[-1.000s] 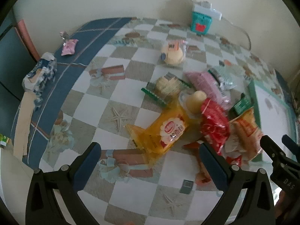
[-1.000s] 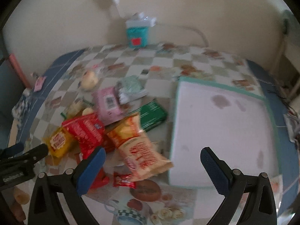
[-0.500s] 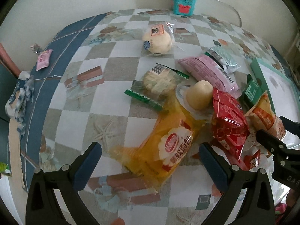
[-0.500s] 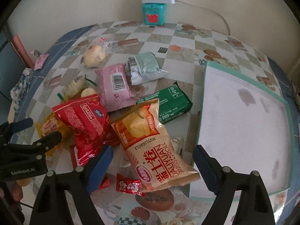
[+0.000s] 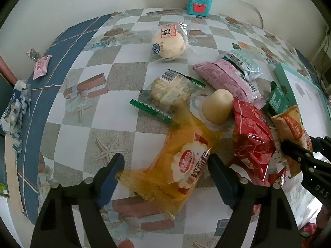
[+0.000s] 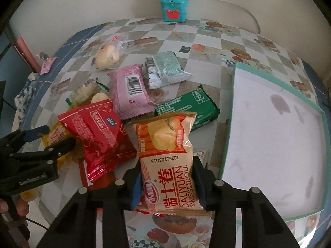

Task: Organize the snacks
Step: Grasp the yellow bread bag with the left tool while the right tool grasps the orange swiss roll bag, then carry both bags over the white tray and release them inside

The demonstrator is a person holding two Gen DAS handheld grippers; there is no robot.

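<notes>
We are working over a checked tablecloth (image 5: pixel 86 111) strewn with snacks. Our right tongs (image 6: pixel 167 177) are pointing steeply down and closing on the orange swiss roll bag (image 6: pixel 165 155); both blue pads are pressing against the sides of its lower half, so the bag is sitting squeezed between them. Just to the left of these tongs the red bag (image 6: pixel 99 136) is lying partly over another red wrapper (image 6: pixel 86 175). Ahead of the tongs, the dark green packet (image 6: pixel 186 109) is tucked under the top of the orange bag, with the pink packet (image 6: pixel 130 91) and the pale green packet (image 6: pixel 165 68) farther ahead. To the right of the tongs the white tray with a teal rim (image 6: pixel 275 136) is lying flat, with only faint stains on it.

Our left tongs (image 5: pixel 165 167) are also closing, with the yellow bag (image 5: pixel 182 165) lying between the fingers. The right pad is at the bag's edge, while the left pad is standing apart from its clear end, so we are not gripping it yet. Ahead of these tongs we are seeing a jelly cup (image 5: pixel 217 107), a clear cracker pack with green ends (image 5: pixel 169 93), and farther off a wrapped round bun (image 5: pixel 167 43). A teal box (image 5: pixel 198 4) is standing against the wall at the far edge.
</notes>
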